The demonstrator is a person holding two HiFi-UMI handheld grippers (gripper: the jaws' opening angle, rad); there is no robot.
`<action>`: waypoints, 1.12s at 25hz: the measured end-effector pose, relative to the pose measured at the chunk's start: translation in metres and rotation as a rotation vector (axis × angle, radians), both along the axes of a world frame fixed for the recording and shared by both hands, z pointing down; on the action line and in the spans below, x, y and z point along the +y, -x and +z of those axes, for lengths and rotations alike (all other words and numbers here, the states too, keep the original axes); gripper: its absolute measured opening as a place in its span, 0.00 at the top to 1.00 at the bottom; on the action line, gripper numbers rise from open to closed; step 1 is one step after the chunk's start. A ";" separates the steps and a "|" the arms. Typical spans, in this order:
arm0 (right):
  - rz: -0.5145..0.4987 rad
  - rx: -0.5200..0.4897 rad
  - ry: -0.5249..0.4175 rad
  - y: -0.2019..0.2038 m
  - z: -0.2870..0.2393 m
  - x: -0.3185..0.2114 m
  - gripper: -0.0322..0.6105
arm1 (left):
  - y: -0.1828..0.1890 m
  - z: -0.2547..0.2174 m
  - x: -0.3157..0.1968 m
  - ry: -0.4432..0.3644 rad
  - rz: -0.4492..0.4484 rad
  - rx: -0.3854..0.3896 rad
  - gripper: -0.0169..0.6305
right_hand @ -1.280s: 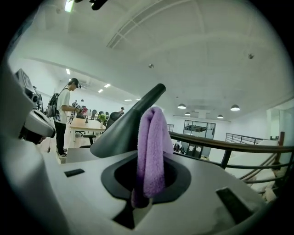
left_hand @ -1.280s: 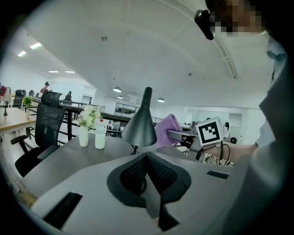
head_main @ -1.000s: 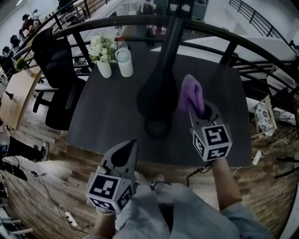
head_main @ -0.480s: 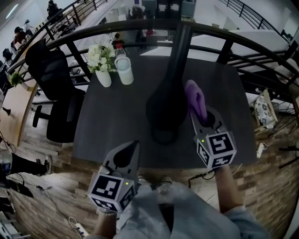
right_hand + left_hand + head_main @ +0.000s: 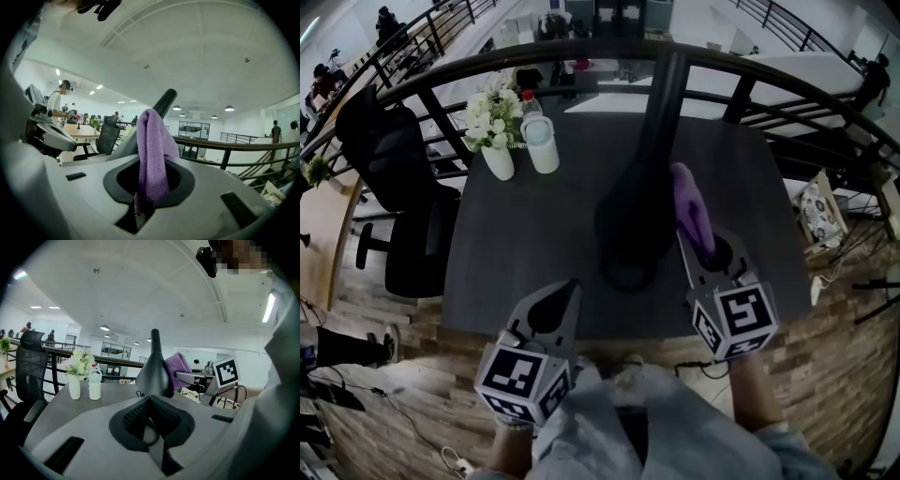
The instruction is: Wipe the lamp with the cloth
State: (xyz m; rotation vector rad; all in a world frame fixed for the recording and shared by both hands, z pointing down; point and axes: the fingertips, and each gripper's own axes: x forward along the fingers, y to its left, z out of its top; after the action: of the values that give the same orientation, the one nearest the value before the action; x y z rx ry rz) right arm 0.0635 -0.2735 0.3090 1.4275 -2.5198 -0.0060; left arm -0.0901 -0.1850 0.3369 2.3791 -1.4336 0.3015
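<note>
A black lamp [image 5: 636, 225] with a wide base and a tall stem stands on the dark table [image 5: 525, 244]. My right gripper [image 5: 692, 234] is shut on a purple cloth [image 5: 692, 208], which rests against the lamp's right side. In the right gripper view the cloth [image 5: 152, 150] hangs folded out of the jaws, and the lamp stem [image 5: 164, 101] rises just behind it. My left gripper [image 5: 566, 289] is shut and holds nothing at the table's near edge, left of the lamp. The left gripper view shows the lamp [image 5: 154, 373] and the cloth [image 5: 177, 366] ahead of it.
A white vase of white flowers [image 5: 495, 141] and a white bottle [image 5: 541, 141] stand at the table's far left corner. A black office chair [image 5: 389, 178] is left of the table. A dark curved railing [image 5: 581, 52] runs behind it.
The head view has shifted a little. The cloth in my right gripper has stayed at the lamp's right side and now looks narrower, edge-on. My left gripper has not moved.
</note>
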 end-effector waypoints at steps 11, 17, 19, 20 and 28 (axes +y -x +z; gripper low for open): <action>-0.002 0.038 -0.065 0.028 -0.014 0.015 0.87 | 0.019 0.003 -0.004 0.022 0.004 0.007 0.95; -0.033 0.051 -0.116 0.045 -0.025 0.019 0.87 | 0.024 0.002 -0.006 0.048 0.002 0.009 0.95; -0.045 0.056 -0.125 0.050 -0.027 0.021 0.87 | 0.024 0.001 -0.009 0.006 0.004 0.029 0.95; -0.052 0.063 -0.130 0.053 -0.028 0.022 0.87 | 0.024 -0.001 -0.010 -0.011 0.002 0.032 0.95; -0.120 0.131 -0.154 0.080 -0.028 0.028 0.87 | 0.033 0.001 -0.004 0.072 -0.005 0.002 0.95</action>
State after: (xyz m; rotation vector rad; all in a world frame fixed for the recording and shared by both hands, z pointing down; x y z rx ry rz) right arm -0.0162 -0.2459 0.2811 1.2801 -2.5380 -0.3112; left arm -0.1232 -0.1892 0.3383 2.3170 -1.4040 0.3441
